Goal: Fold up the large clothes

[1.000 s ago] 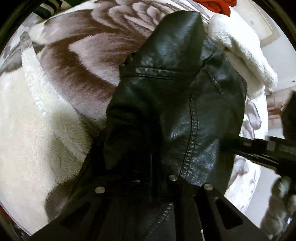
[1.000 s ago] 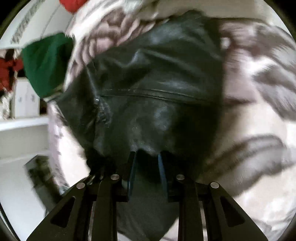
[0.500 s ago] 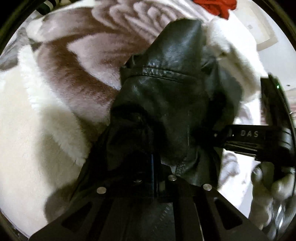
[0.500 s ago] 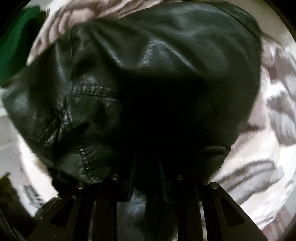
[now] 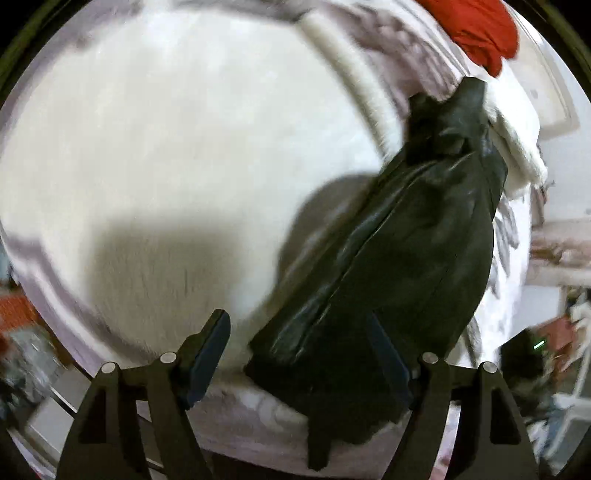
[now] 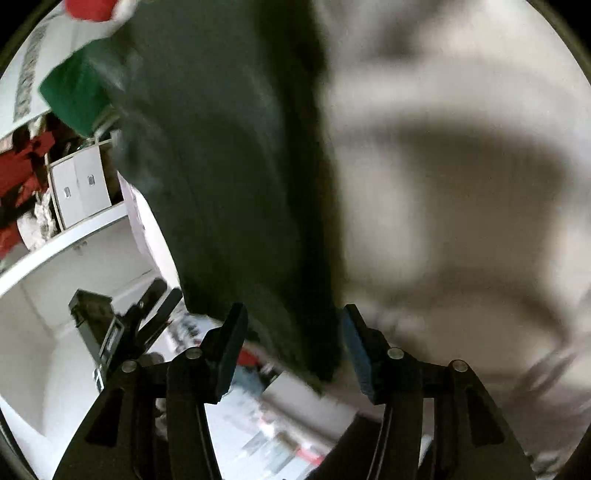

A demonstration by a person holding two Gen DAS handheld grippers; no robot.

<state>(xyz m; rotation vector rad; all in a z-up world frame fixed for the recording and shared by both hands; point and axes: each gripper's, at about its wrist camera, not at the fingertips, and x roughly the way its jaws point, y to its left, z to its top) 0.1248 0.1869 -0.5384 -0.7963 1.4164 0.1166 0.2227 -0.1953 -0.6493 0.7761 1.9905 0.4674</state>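
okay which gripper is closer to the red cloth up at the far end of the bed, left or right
Hard to call. From the left gripper, the red cloth lies far off, beyond the black leather jacket. From the right gripper, it is equally distant. Both grippers' jaws are opening at the jacket's near end.

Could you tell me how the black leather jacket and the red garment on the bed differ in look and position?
The black leather jacket is dark, glossy and seamed; the red garment is bright and matte. The jacket lies stretched long across the pale blanket, reaching its near edge; the red garment sits bunched at the far end. The jacket's end lies between the left gripper's opening jaws; the red garment is far from it. Both rest on the bedding.
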